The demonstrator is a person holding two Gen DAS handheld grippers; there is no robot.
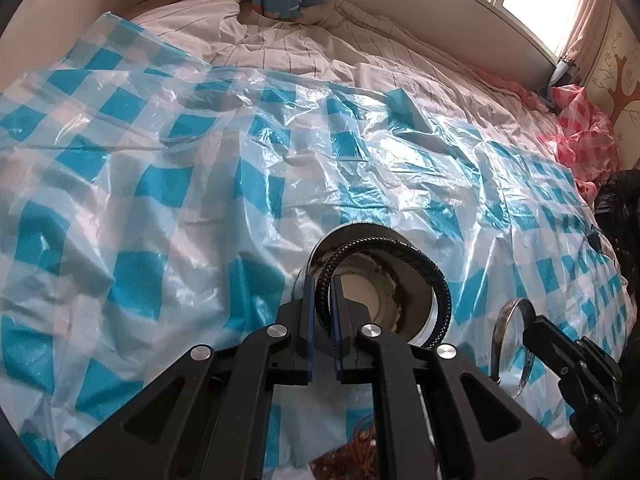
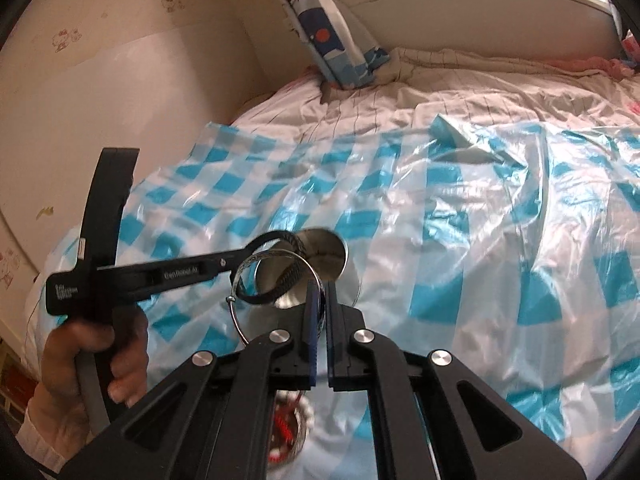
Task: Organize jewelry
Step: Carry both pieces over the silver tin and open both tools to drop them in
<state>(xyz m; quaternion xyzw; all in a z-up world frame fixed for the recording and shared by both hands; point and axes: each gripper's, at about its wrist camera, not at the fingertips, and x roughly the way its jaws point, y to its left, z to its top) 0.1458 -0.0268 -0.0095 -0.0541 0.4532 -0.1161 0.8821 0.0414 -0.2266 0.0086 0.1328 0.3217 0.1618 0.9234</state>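
Blue-and-white checked plastic sheet (image 1: 168, 200) covers the bed (image 2: 460, 80), with lots of free room ahead and to both sides of the grippers. A wall and window close in the far edge. The left gripper (image 1: 323, 304) is clamped on a black braided bracelet (image 1: 400, 248), holding it over a shiny metal cup (image 1: 416, 300) just ahead. The right gripper (image 2: 319, 312) is clamped on a thin silver bangle (image 2: 276, 258) beside that cup. Below the right gripper sits a glass jar (image 2: 290, 432) with red and white beads; it is partly hidden and blurry.
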